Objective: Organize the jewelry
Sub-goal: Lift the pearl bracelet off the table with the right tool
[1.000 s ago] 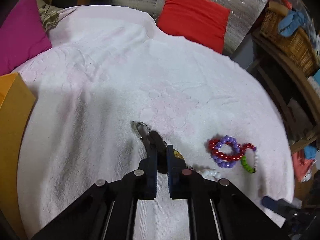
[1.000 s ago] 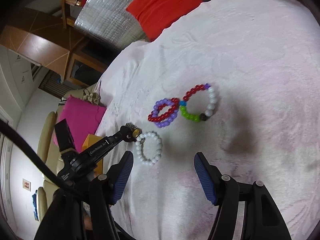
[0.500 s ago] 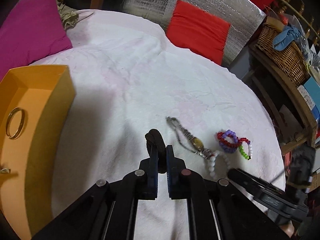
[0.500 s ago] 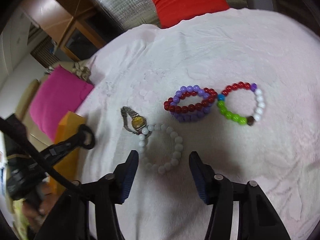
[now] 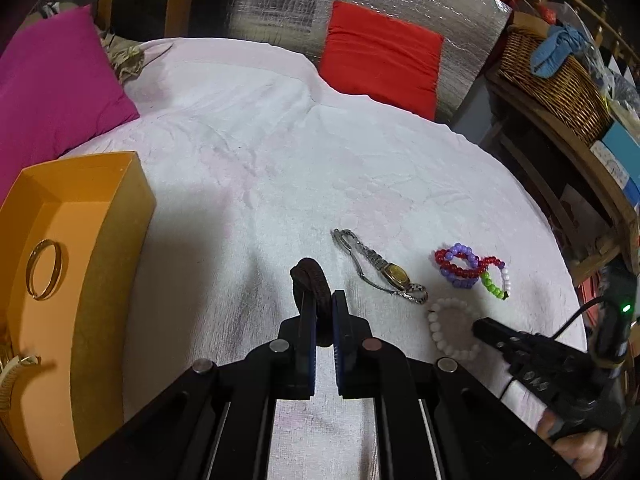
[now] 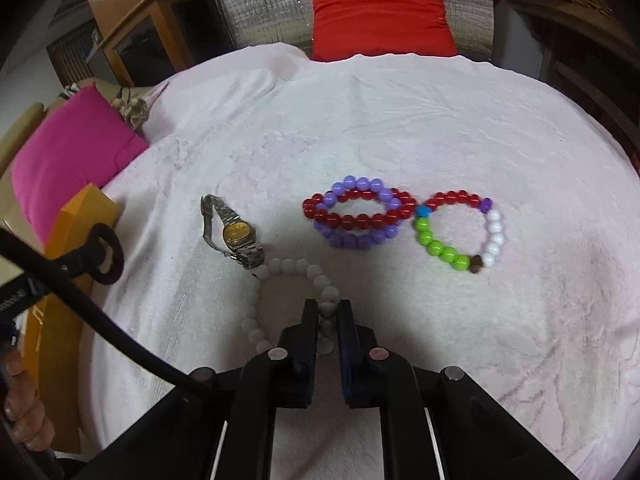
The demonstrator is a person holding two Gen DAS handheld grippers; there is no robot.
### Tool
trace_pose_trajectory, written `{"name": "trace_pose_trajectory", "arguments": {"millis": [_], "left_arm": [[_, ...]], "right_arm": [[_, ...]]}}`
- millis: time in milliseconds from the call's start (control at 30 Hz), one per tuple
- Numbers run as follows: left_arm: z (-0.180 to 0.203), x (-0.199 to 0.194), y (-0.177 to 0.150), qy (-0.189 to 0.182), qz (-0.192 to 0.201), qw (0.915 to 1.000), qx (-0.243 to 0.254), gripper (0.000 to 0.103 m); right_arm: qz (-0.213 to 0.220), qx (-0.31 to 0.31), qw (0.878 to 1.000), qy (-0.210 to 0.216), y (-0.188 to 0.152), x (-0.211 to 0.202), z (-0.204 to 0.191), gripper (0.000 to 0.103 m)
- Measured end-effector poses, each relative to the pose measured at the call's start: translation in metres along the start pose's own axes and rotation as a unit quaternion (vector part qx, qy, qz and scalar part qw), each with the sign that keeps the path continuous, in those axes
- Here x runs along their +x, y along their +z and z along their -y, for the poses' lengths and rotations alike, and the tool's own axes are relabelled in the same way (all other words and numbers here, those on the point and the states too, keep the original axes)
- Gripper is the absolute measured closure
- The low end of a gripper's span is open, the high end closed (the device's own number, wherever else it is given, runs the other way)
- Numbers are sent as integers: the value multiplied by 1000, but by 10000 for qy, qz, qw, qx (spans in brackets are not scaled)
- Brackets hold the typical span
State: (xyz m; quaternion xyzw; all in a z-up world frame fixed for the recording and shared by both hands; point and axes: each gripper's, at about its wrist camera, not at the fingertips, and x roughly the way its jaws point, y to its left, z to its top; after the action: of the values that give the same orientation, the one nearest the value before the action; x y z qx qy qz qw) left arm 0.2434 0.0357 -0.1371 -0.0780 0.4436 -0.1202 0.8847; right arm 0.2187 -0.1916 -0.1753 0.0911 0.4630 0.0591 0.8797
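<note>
Jewelry lies on the white towel (image 6: 400, 120) beside my orange box (image 5: 112, 240).
My left gripper (image 5: 320, 312) pinches a dark band (image 5: 310, 278); my right gripper (image 6: 328, 312) clamps the white bead bracelet (image 6: 296, 268).

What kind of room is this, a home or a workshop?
Probably a living room in a home: a table under a white towel-like cloth, a red cushion and a pink cushion behind it, a wicker basket on a wooden shelf.

no readable text, labels, brands or numbers anywhere
</note>
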Motion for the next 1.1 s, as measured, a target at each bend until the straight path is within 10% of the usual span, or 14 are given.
{"name": "trace_pose_trajectory", "arguments": {"millis": [633,1100], "left_arm": [[42,-10,-31,-219,-110,9955,916,96],[51,-6,-40,-246,-216,9938,1061,96]], "right_arm": [[200,833,9896,1160,-6,-54,60,93],[-470,735,9954,399,-21,-32,77,86]]}}
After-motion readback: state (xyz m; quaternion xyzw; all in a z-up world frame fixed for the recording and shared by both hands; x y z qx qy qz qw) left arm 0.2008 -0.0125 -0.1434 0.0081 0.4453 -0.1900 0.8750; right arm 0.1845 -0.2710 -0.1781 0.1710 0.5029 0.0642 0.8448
